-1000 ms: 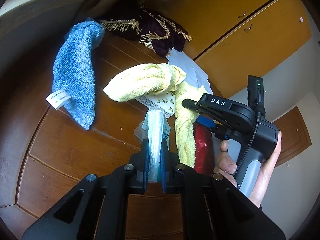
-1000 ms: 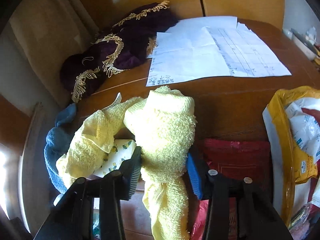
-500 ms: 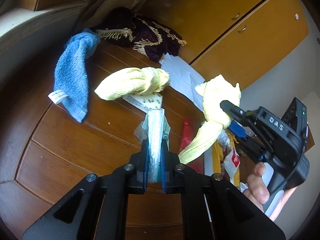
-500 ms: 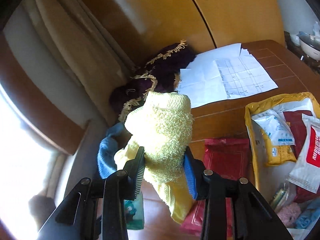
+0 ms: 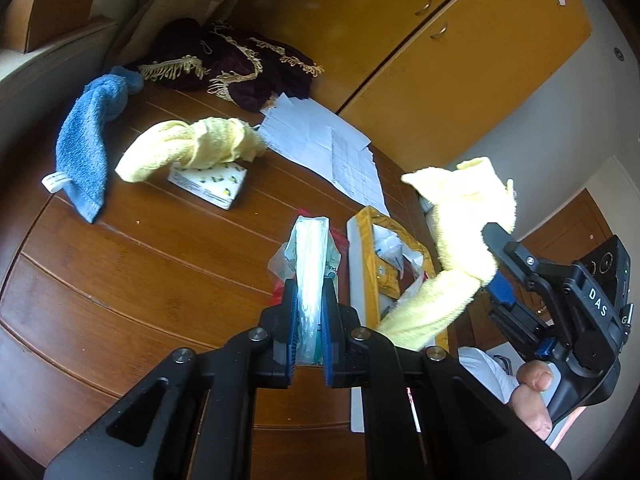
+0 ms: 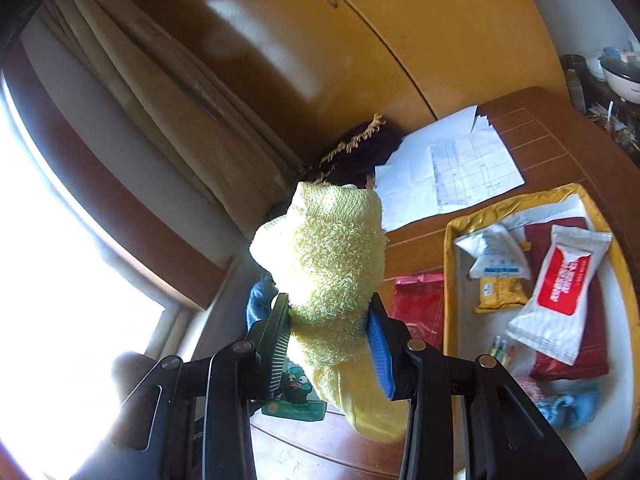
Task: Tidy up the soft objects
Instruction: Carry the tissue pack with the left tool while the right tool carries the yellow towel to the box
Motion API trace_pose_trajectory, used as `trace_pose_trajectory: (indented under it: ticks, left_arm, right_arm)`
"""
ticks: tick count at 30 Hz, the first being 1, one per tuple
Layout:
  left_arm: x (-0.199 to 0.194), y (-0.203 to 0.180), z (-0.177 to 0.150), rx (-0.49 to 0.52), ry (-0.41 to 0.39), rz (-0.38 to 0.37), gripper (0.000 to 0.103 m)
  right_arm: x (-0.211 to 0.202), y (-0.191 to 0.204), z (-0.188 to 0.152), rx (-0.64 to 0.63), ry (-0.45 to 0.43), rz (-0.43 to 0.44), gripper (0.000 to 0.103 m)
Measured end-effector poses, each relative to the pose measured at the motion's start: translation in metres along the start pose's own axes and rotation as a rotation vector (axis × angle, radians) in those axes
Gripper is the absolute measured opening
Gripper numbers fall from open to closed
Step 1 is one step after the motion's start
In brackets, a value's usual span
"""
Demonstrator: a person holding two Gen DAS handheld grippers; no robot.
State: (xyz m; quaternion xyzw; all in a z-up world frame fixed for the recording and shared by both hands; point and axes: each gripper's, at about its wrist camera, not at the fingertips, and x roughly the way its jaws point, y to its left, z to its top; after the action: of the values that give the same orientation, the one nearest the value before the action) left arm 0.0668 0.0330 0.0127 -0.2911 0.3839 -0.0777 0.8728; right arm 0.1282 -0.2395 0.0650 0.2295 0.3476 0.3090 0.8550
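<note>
Nearest, left gripper point(image 5: 309, 312): fingers narrow, pinched on a thin plastic-wrapped tissue pack point(image 5: 310, 264) that sticks up btwn them, held over the wooden table point(image 5: 132, 280). Same grip as 1 s ago, only its view has swung right and a bit higher. Right gripper point(image 6: 329, 332): fingers set mid-width, squeezing a knotted yellow towel point(image 6: 326, 264), tail hanging below the pads. The big change is here: 1 s ago that towel lay low over the table, touching the 2nd yellow towel and the red packet; 0.5 s ago it was up; now it's clear of the table, carried right, and in the left view it hangs above the yellow-rimmed tray point(image 5: 360, 264). Judgement: pick is done, this is the carry phase, and the tray looks like the drop spot, w/ pouches and what seems to be blue knit stuff already in it. Farther back, the other yellow towel point(image 5: 192, 148) lies part-draped on a lemon-print pack point(image 5: 212, 182), no longer touching its twin. Blue towel point(image 5: 86, 152) lies left of it, unmoved. Papers point(image 5: 324, 148) and a dark fringed cloth point(image 5: 224, 64) sit at the far edge by the cupboard, as before. So 2 towels are left to sort, prob. next.
</note>
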Motion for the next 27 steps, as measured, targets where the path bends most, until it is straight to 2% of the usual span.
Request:
trace_pose_trajectory:
  ticks: [4, 12, 19, 21, 27]
  left_arm:
    - [-0.002, -0.018, -0.005, 0.029, -0.001, -0.017, 0.007]
    - [0.014, -0.061, -0.015, 0.085, 0.056, -0.093, 0.007]
    - [0.032, -0.097, -0.012, 0.126, 0.081, -0.125, 0.008]
    - [0.045, -0.104, -0.011, 0.133, 0.105, -0.125, 0.008]
    - [0.094, -0.116, -0.010, 0.156, 0.183, -0.095, 0.008]
  right_arm:
    - [-0.018, -0.011, 0.001, -0.001, -0.016, -0.032, 0.038]
    - [-0.073, -0.037, 0.003, 0.003, -0.078, -0.117, 0.038]
    - [-0.115, -0.042, 0.014, -0.072, -0.122, -0.221, 0.038]
    - [-0.116, -0.047, 0.016, -0.085, -0.125, -0.259, 0.038]
    - [-0.083, -0.086, 0.015, -0.030, -0.046, -0.315, 0.038]
